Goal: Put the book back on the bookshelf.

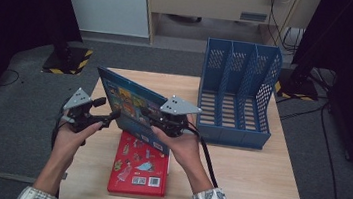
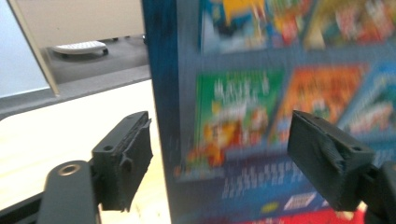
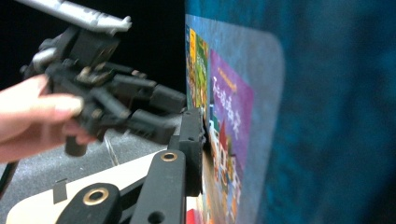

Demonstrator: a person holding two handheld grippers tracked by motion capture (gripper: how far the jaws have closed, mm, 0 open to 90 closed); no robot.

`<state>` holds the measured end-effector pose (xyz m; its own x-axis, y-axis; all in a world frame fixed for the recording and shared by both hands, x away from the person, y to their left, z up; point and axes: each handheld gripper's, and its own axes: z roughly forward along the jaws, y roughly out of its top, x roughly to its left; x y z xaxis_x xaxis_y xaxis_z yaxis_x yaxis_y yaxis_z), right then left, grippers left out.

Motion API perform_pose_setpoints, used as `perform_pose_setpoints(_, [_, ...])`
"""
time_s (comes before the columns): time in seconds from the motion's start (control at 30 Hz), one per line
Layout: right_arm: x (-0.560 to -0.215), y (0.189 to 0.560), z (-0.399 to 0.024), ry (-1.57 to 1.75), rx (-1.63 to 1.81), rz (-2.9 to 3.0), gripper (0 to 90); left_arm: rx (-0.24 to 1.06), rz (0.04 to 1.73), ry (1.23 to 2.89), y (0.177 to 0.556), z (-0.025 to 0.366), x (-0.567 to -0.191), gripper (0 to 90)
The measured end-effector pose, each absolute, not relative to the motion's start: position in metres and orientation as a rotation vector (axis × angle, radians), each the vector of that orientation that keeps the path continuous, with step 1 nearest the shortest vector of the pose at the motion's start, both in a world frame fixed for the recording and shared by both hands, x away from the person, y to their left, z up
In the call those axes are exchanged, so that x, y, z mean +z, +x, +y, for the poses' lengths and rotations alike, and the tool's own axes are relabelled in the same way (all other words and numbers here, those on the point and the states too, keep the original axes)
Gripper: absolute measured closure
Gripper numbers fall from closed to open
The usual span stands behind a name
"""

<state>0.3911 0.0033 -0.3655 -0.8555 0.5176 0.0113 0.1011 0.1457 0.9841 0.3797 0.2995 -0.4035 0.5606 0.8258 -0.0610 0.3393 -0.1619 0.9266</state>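
A blue picture book stands tilted on edge above the table, its colourful cover facing my left side. My right gripper is shut on the book's near right part; in the right gripper view one black jaw presses the cover and the other is hidden behind it. My left gripper is at the book's left edge, open. In the left gripper view its jaws straddle the dark spine without touching it. A red book lies flat on the table below.
A blue three-slot file rack stands at the table's back right, its slots holding nothing. The wooden table has bare room at the right front and left. Grey carpet surrounds it.
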Motion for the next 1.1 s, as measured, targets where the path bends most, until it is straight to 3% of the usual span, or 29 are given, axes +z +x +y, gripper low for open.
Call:
perform_pose_setpoints(0.13, [-0.366, 0.392, 0.004, 0.582, 1.772, 2.11, 78.0, 0.645, 1.072, 1.801, 0.366, 0.32, -0.448, 18.8])
perform_pose_setpoints(0.3, [-0.365, 0.392, 0.004, 0.581, 1.777, 2.12, 81.6, 0.605, 1.233, 1.859, 0.368, 0.338, -0.485, 17.1])
perform_pose_setpoints(1.1, [-0.355, 0.39, -0.011, 0.738, 1.784, 2.059, 83.3, 0.634, 1.36, 1.954, 0.38, 0.349, -0.508, 14.6])
